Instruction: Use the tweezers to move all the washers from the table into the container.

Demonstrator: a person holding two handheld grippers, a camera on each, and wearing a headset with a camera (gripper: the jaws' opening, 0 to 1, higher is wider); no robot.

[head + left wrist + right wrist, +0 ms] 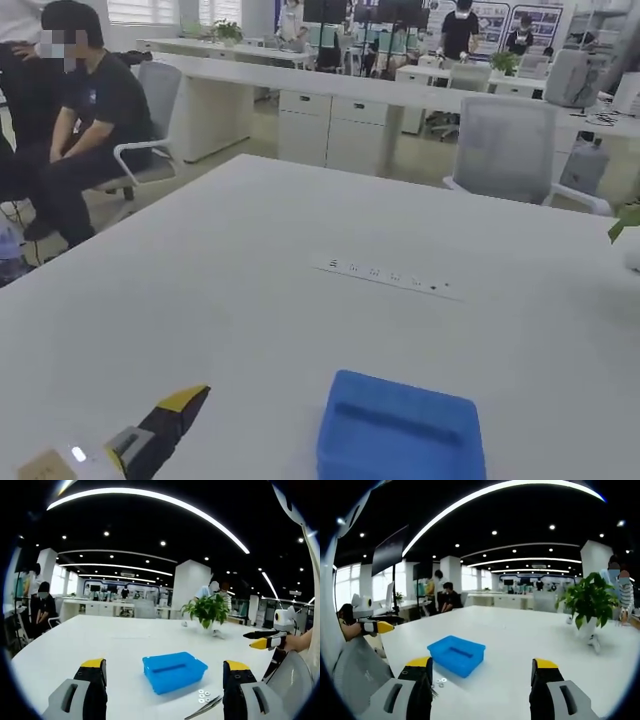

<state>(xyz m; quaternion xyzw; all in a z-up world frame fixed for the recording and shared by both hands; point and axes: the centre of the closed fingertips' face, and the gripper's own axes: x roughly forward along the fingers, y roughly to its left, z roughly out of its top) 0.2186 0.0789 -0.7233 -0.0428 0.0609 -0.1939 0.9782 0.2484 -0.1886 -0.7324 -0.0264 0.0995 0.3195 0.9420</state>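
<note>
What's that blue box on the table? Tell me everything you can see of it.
The blue container is a shallow rectangular tray, plastic by its look, with rounded corners and a thick rim. It sits flat on the white table, nothing visible inside. A few small washers lie on the table beside it, not touching it.

The left tongs rise from the bottom of the left gripper view, jaws spread wide with nothing gripped. The right tongs stand likewise in the right gripper view. At the head view's lower left, tongs of unclear side show one black, yellow-tipped jaw pointing up and right.
</note>
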